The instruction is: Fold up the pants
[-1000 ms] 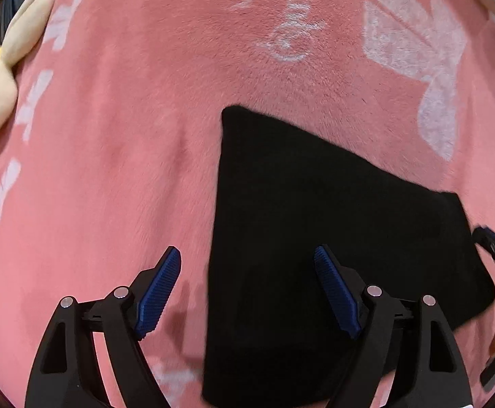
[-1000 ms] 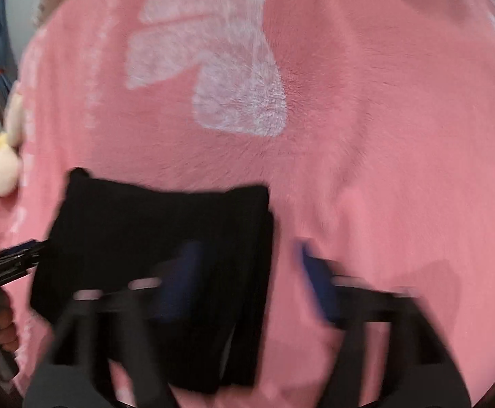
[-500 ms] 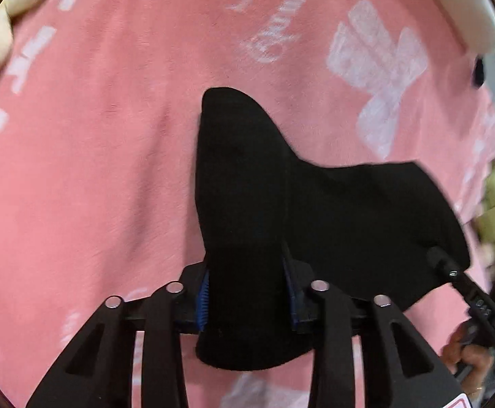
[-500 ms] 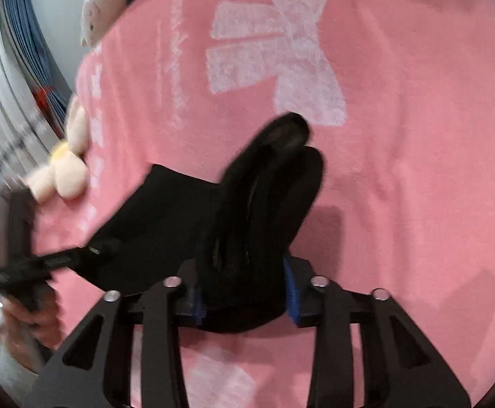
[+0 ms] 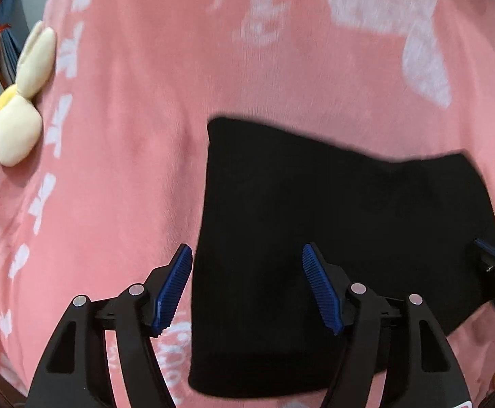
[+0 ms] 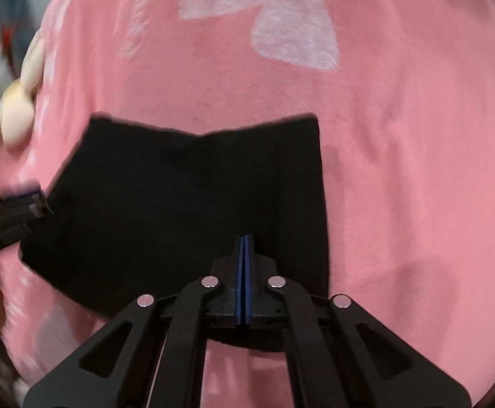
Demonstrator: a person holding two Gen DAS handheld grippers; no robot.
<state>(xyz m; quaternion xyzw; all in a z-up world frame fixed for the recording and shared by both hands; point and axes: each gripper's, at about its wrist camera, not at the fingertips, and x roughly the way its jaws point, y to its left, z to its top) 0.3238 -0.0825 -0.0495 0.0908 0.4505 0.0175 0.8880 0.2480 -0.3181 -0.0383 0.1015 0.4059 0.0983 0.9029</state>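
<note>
My left hand-held gripper (image 5: 247, 289) has its blue fingers spread wide, nothing between them. One finger (image 5: 174, 289) sits over the pink blanket (image 5: 128, 170), the other (image 5: 322, 292) over the black pants (image 5: 315, 238), straddling the left edge of the cloth. The pants lie flat on the blanket as a folded dark block, the far edge dipping slightly in the middle.

On the other side, my right hand-held gripper (image 6: 244, 248) is pressed closed, the two blue pads meeting face to face with no cloth visibly caught between them. It hovers above the near edge of the pants (image 6: 196, 204), close to the right side of the fold; I cannot tell whether the tips touch the fabric.

A cream and yellow plush toy (image 5: 16, 108) rests at the blanket's left edge, well apart from the pants. White bow prints (image 6: 271, 17) mark the blanket beyond the pants.
</note>
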